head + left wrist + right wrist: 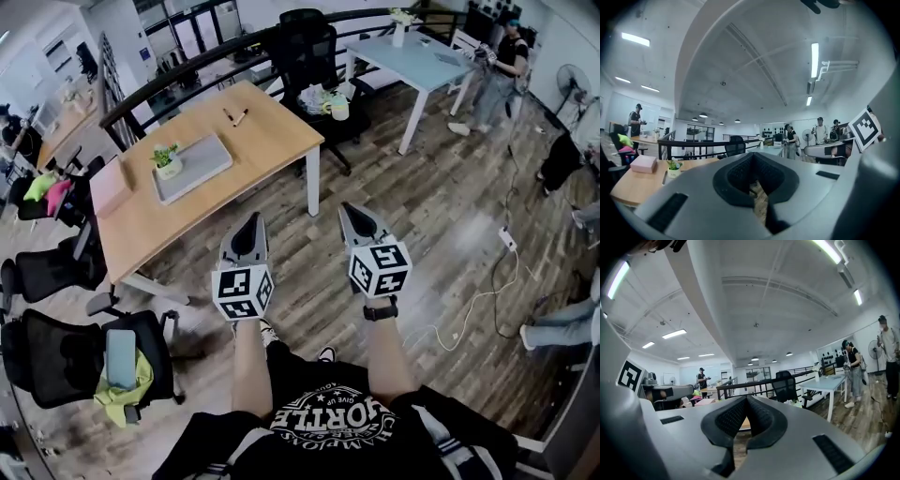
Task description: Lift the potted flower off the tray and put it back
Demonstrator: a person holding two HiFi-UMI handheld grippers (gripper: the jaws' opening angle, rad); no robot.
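A small potted flower (168, 160) with green leaves in a white pot stands on a grey tray (199, 169) on the wooden table (253, 122). In the left gripper view the potted flower (673, 168) shows small at the left, on the table (628, 187). My left gripper (249, 225) and right gripper (356, 212) are both shut and empty, held side by side over the floor, well short of the table. The left gripper (753, 161) and the right gripper (746, 404) each show their jaws closed together with nothing between.
A pink box (110, 186) lies on the table left of the tray, pens (234, 116) behind it. Black office chairs (89, 356) stand at the left, another (305, 52) behind the table. A light blue table (417, 61) and people (502, 66) are at the back right. A cable (487, 291) runs across the floor.
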